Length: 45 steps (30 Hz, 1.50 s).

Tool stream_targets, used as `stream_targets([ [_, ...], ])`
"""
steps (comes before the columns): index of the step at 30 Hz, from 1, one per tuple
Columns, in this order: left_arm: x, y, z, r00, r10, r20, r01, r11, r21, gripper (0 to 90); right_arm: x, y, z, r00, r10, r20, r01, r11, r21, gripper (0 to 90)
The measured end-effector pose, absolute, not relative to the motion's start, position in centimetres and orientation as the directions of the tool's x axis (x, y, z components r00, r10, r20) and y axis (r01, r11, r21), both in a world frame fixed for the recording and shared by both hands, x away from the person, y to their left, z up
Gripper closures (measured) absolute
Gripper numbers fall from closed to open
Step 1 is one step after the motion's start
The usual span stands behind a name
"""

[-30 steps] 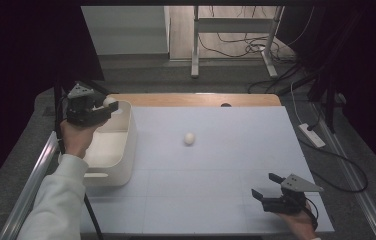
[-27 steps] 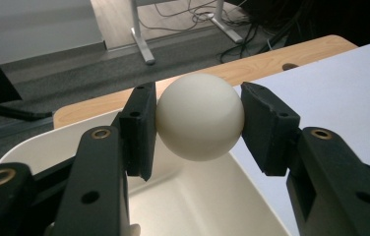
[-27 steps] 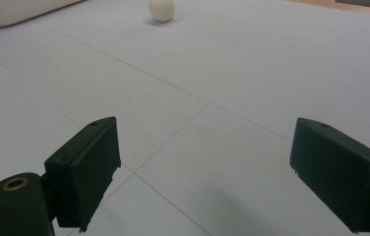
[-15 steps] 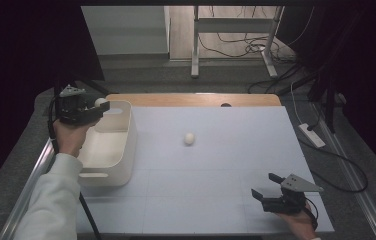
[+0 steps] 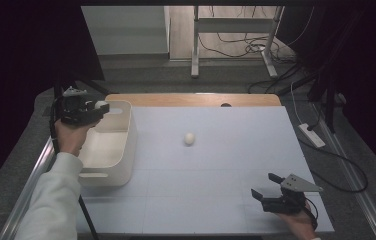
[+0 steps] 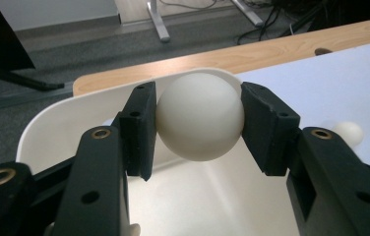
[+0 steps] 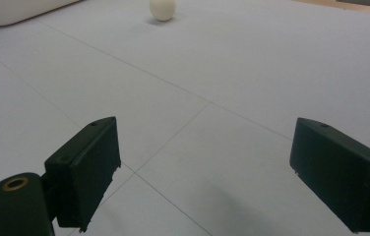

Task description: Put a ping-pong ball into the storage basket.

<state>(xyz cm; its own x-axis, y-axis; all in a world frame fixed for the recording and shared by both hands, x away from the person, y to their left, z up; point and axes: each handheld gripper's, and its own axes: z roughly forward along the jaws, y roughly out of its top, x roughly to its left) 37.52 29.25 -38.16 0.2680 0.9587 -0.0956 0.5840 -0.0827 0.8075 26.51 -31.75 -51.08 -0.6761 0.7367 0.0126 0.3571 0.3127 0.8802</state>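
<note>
My left gripper (image 6: 198, 123) is shut on a cream-white egg (image 6: 200, 117), held over the far end of a white tub (image 6: 45, 120). From above, that gripper (image 5: 95, 109) hangs at the tub's (image 5: 126, 145) back left corner with the held egg (image 5: 101, 105) at its tip. A second egg (image 5: 189, 138) lies on the pale mat mid-table, also seen as the loose egg (image 7: 163, 9) and, blurred, the loose egg (image 6: 349, 132). My right gripper (image 5: 267, 189) rests low at the front right, open, and its jaws (image 7: 207, 172) stand wide with nothing between them.
The pale mat (image 5: 216, 175) covers most of a wooden table (image 5: 196, 99). A power strip (image 5: 311, 135) and cables lie on the floor to the right. Metal table legs (image 5: 195, 45) stand beyond the far edge.
My left gripper has carried the egg leftward and a little lower, from above the tub's far rim to its back left corner. The right gripper has stayed put.
</note>
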Motion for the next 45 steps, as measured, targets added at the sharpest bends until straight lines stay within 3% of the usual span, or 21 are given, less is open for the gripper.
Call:
stream_targets([
  [26, 39.4, 28.5, -40.6, 0.282, 0.955, -0.092, 0.698, -0.138, 0.703, 50.6, 26.6, -31.8, -51.1, -0.674, 0.739, 0.014, 0.36, 0.312, 0.879, 11.7],
  [45, 38.8, 29.2, -40.4, 0.269, 0.959, -0.092, 0.689, -0.124, 0.714, 50.2, 26.6, -31.9, -51.1, -0.673, 0.74, 0.015, 0.36, 0.309, 0.88, 11.7],
])
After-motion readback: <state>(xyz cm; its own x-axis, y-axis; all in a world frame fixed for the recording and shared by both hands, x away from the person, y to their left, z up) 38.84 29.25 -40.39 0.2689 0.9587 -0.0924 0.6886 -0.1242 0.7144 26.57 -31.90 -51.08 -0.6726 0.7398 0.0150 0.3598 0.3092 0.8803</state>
